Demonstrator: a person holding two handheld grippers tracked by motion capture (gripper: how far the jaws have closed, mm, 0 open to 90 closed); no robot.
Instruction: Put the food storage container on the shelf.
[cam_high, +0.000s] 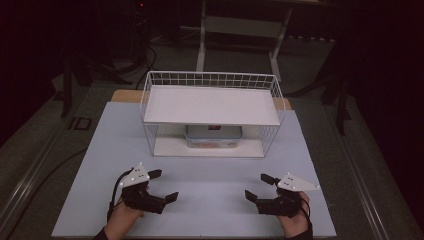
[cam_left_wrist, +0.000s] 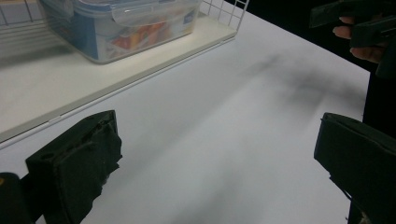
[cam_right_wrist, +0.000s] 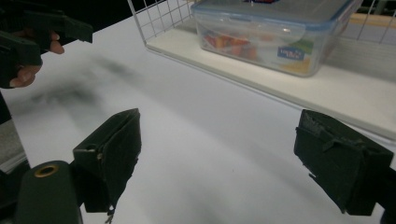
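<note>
left gripper (cam_high: 163, 185): jaws spread wide, holding nothing
right gripper (cam_high: 259, 186): jaws spread wide, holding nothing
clear plastic lidded food box (cam_high: 213, 135): on lower shelf of white wire rack (cam_high: 211, 80)

- The left gripper (cam_left_wrist: 217, 158) hangs over the white table (cam_left_wrist: 224, 121), jaws spread wide, nothing between them.
- A clear lidded container (cam_left_wrist: 121, 23) sits on the wire rack's white shelf (cam_left_wrist: 42, 88).
- The other gripper (cam_left_wrist: 359, 25), hand-held, is at upper right.
</note>
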